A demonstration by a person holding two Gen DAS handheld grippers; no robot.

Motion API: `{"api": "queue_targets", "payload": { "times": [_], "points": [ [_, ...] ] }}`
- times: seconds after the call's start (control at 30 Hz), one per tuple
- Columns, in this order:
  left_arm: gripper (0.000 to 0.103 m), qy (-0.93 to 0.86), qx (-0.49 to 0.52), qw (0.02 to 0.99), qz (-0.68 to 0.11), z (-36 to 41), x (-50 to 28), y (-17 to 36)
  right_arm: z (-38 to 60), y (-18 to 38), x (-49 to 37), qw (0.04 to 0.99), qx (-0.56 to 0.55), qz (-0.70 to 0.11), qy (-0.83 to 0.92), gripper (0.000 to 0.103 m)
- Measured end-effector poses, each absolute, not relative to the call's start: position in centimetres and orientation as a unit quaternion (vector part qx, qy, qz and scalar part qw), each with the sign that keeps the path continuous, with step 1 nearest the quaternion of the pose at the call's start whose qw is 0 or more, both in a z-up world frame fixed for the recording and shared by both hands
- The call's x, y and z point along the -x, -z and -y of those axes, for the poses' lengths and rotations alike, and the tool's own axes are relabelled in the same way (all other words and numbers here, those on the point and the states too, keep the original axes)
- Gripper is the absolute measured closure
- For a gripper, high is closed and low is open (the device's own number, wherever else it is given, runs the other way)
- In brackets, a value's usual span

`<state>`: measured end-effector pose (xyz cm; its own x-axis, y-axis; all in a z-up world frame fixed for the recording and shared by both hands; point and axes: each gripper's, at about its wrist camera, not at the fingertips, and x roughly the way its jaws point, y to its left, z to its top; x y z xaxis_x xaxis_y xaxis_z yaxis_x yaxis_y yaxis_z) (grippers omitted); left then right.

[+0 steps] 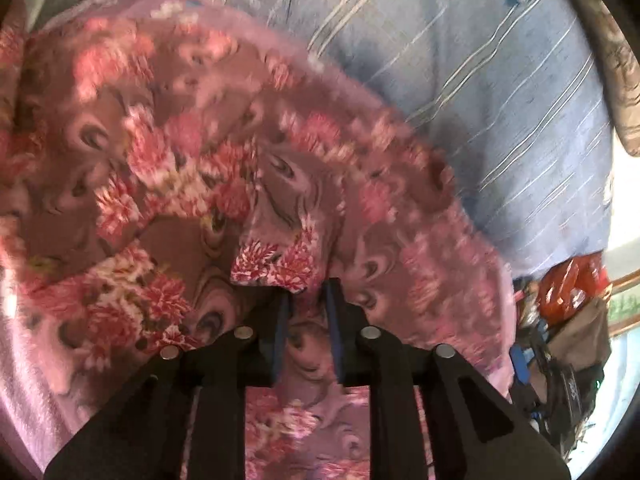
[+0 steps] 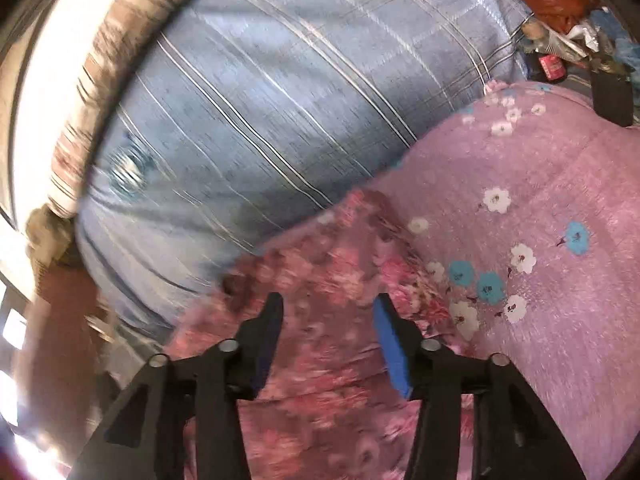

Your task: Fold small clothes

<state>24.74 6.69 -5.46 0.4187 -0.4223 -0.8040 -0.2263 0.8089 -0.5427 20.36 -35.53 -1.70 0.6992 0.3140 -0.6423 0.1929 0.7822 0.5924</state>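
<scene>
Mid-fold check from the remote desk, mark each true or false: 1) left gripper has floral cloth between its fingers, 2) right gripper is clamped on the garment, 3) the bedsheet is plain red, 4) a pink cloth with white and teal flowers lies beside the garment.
1) True: a corner of the floral garment sits between the left gripper fingers.
2) False: the right gripper is open above the garment, holding nothing.
3) False: the bedsheet is blue with pale stripes.
4) True: the pink cloth lies at right.
</scene>
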Motion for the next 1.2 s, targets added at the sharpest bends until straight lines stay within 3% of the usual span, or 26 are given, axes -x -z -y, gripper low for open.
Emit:
{"api": "queue_targets", "payload": {
  "times": [0.07, 0.1, 0.2, 0.27, 0.3, 0.43, 0.57, 0.63, 0.9, 1.03, 1.13, 1.2],
  "points": [
    [0.084, 0.07, 0.313, 0.78, -0.538, -7.3, -24.5, 5.1, 35.2, 4.5, -21.6, 0.835, -0.315, -0.451, -0.009, 0.057],
    [0.083, 0.072, 0.323, 0.778, -0.535, -7.6, -24.3, 4.8, 35.2, 4.4, -21.2, 0.842, -0.319, -0.434, -0.003, 0.061],
    [0.078, 0.064, 0.334, 0.805, -0.486, -8.5, -23.2, 2.7, 34.6, 2.7, -21.0, 0.848, -0.321, -0.421, -0.01, 0.058],
    [0.042, 0.063, 0.308, 0.83, -0.461, -8.5, -23.1, 1.2, 33.2, 1.4, -21.2, 0.855, -0.313, -0.411, -0.036, 0.058],
    [0.039, 0.056, 0.292, 0.839, -0.457, -8.1, -23.3, 0.9, 32.5, 1.0, -21.5, 0.856, -0.307, -0.413, -0.048, 0.058],
    [0.039, 0.038, 0.257, 0.814, -0.519, -6.3, -26.1, 4.3, 27.6, 1.6, -23.3, 0.843, -0.26, -0.46, -0.097, 0.05],
    [0.039, 0.039, 0.247, 0.823, -0.51, -6.3, -26.3, 3.8, 24.6, 4.1, -24.3, 0.831, -0.2, -0.512, -0.086, 0.049],
    [0.039, 0.039, 0.27, 0.816, -0.509, -7.5, -26.0, 3.5, 24.1, 3.9, -24.3, 0.833, -0.195, -0.511, -0.082, 0.042],
    [0.036, -0.068, 0.403, 0.817, -0.407, -18.9, -20.7, -1.2, 22.5, 3.6, -24.1, 0.839, -0.156, -0.517, -0.068, 0.036],
    [0.036, -0.133, 0.492, 0.78, -0.363, -24.7, -17.3, -1.2, 21.7, 3.8, -24.3, 0.842, -0.144, -0.516, -0.066, 0.029],
    [0.027, -0.174, 0.528, 0.758, -0.343, -26.9, -15.7, -0.1, 21.2, 3.3, -24.2, 0.847, -0.134, -0.511, -0.054, 0.03],
    [0.027, -0.183, 0.543, 0.747, -0.337, -28.3, -15.2, 0.7, 19.4, 2.1, -24.1, 0.858, -0.123, -0.493, -0.077, 0.03]
  ]
}}
